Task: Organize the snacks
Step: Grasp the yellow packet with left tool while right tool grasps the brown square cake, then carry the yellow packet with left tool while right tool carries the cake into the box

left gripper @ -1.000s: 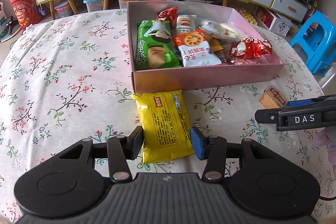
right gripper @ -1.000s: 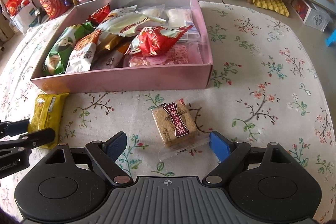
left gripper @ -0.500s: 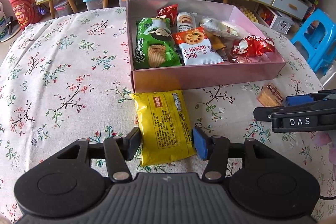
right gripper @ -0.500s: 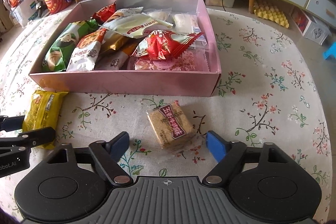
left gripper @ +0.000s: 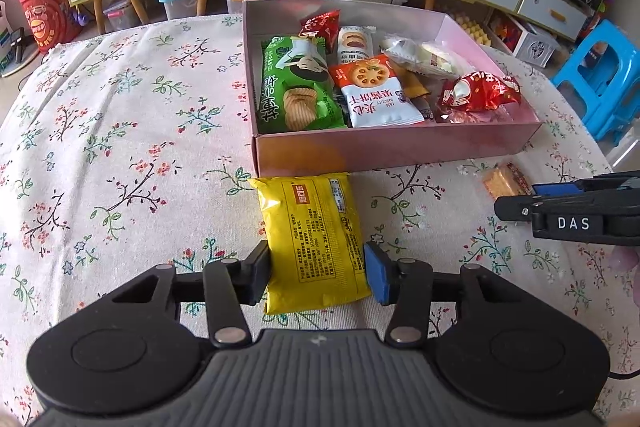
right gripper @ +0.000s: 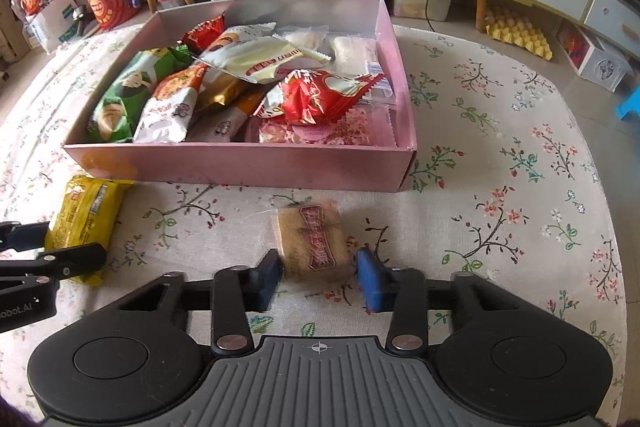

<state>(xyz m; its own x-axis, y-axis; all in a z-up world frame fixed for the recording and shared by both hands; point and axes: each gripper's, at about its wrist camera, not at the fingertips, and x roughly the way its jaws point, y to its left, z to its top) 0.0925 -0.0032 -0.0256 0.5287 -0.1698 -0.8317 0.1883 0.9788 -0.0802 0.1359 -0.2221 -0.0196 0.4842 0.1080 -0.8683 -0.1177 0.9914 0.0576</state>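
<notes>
1. Left wrist view: left gripper (left gripper: 318,277) clamped on the near half of a yellow snack packet (left gripper: 314,241); both pads press the packet's long edges. Jaws closed in a little just now, the packet between them.
2. Same view: packet lies flat on the floral tablecloth (left gripper: 120,155), its far end touching the front wall of the pink box (left gripper: 396,147).
3. Box contents: green chip bag (left gripper: 294,87) at left, white-and-orange biscuit pack (left gripper: 374,93) beside it, red-and-silver wrapped snack (left gripper: 478,91) at right, more packets behind.
4. Right gripper enters at the right edge, next to a small brown cracker pack (left gripper: 502,181).
5. Right wrist view: right gripper (right gripper: 318,277) narrowed around the brown cracker pack (right gripper: 312,239). Jaws have just been closing, the pack between them; left pad at its edge, right pad just beside it. Blurred, so contact cannot be told.
6. Pack lies on the tablecloth (right gripper: 500,187), near the pink box (right gripper: 248,163) front wall, not touching it.
7. Yellow snack packet (right gripper: 86,211) visible at left, held by the left gripper.
</notes>
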